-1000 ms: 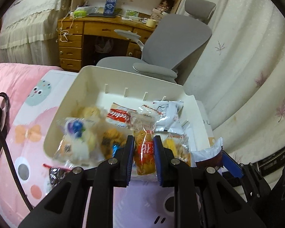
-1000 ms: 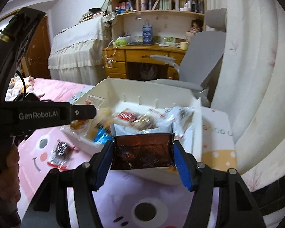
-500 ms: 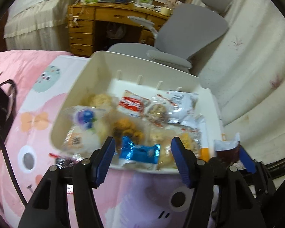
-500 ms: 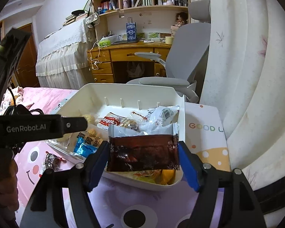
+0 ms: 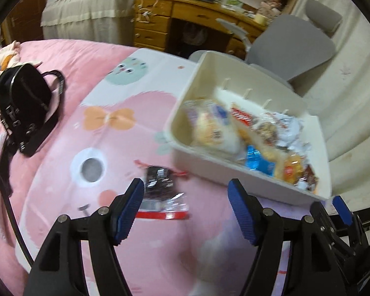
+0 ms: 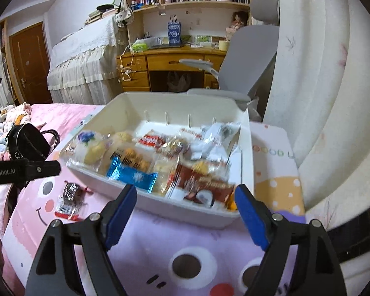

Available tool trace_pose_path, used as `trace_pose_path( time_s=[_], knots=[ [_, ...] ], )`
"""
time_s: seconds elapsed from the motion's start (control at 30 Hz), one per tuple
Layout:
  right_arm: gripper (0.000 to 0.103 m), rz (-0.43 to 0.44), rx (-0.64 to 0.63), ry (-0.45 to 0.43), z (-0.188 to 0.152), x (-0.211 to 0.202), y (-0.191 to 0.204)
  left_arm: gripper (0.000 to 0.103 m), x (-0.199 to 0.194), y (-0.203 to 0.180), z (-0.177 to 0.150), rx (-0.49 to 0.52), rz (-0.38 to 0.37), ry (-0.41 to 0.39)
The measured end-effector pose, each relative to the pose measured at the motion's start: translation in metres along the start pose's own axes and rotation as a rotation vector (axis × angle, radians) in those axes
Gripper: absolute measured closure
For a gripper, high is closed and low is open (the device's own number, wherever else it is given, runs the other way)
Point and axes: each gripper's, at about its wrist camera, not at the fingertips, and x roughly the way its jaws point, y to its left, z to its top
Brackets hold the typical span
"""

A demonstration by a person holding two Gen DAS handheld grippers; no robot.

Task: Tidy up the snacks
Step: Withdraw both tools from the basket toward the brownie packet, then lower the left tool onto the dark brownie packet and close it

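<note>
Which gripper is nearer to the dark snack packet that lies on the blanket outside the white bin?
Left. The left gripper hangs open just above the dark snack packet. The right gripper is open before the white bin, with the packet off to its left.

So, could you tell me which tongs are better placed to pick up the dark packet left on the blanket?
Left. The left tongs are open with the packet just ahead; the right tongs face the bin.

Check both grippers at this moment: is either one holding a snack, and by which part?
Nothing is held. The left gripper and right gripper are both open and empty.
</note>
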Motion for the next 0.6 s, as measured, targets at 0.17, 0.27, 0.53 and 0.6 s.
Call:
trace_pose_path(
  time_s=[0.17,0.27,0.53,0.6],
  knots=[
    [0.021,0.01,0.027,0.05,-0.022,0.001,0.019,0.034,0.007,0.029,-0.006,-0.006,0.021,0.025],
    [0.021,0.016,0.033,0.089,-0.035,0.003,0.031,0.034,0.016,0.04,-0.008,0.01,0.011,0.047],
    [0.021,0.029,0.065,0.183,-0.065,0.009,0.071,0.034,0.042,0.047,-0.003,0.107,-0.018,0.121],
    [0.021,0.028,0.085,0.197,-0.07,0.012,0.079,0.034,0.049,0.047,-0.001,0.128,-0.028,0.138]
  ],
)
